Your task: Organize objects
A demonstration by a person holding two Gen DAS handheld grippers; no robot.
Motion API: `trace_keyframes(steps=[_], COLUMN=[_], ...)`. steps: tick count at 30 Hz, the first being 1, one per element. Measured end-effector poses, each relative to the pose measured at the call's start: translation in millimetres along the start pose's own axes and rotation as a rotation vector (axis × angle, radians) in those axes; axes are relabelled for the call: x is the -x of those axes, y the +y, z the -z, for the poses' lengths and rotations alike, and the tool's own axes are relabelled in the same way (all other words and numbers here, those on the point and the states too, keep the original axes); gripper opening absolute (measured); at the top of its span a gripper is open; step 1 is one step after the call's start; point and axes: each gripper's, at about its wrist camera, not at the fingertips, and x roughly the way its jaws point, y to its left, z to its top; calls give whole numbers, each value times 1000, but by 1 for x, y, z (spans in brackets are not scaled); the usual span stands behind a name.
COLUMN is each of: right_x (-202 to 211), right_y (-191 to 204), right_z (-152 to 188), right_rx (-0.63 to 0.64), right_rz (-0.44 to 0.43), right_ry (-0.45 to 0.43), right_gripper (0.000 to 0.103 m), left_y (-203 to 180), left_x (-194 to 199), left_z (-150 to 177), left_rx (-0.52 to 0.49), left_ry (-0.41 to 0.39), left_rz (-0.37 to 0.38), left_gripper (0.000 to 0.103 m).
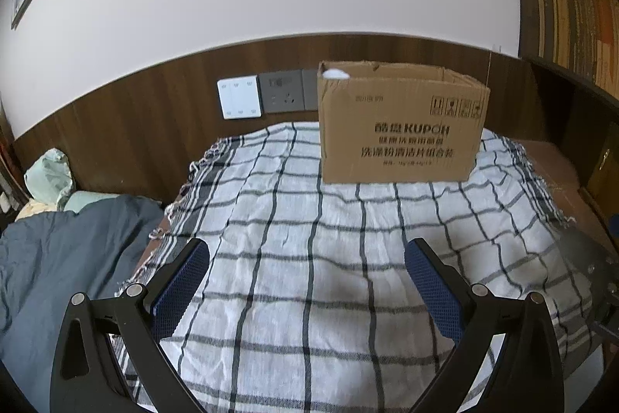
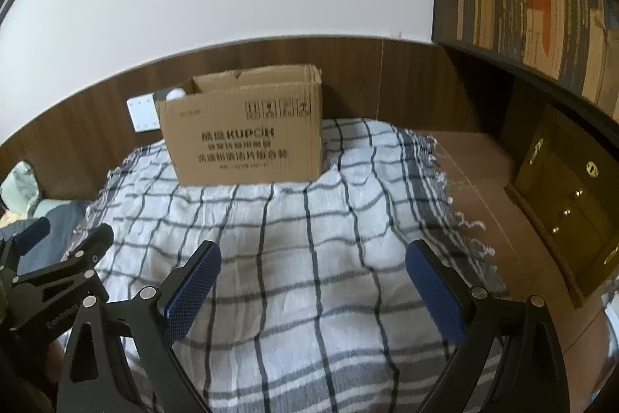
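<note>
An open brown cardboard box [image 1: 400,124] printed KUPOH stands upright at the far end of a white checked cloth [image 1: 309,258]. It also shows in the right wrist view [image 2: 243,134]. Something white [image 1: 336,73] peeks over its left rim; it also shows in the right wrist view [image 2: 175,93]. My left gripper [image 1: 307,254] is open and empty above the cloth, well short of the box. My right gripper [image 2: 313,256] is open and empty too, to the right of the left gripper [image 2: 69,231].
The cloth [image 2: 309,258] covers a bed. A dark blue duvet [image 1: 58,258] and a pale green bundle [image 1: 50,177] lie to the left. A wooden headboard [image 1: 116,130] with wall switches [image 1: 240,97] runs behind. A bookshelf [image 2: 541,6] and a drawer cabinet [image 2: 572,211] stand on the right.
</note>
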Motion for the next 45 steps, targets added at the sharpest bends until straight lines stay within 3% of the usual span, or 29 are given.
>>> trace_keyframes(steps=[14,45], right_x=[-12,-16], right_y=[-2,-7], right_z=[28,30], right_rx=[4,-11], right_rz=[-3,-10], right_ry=[61,75], right_gripper=[96,96], left_y=[-3,-8], left_x=[-8,-13], left_z=[26,28], left_rx=[-20,-39], left_ry=[64,85], left_rz=[-1,12], left_gripper=[103,103])
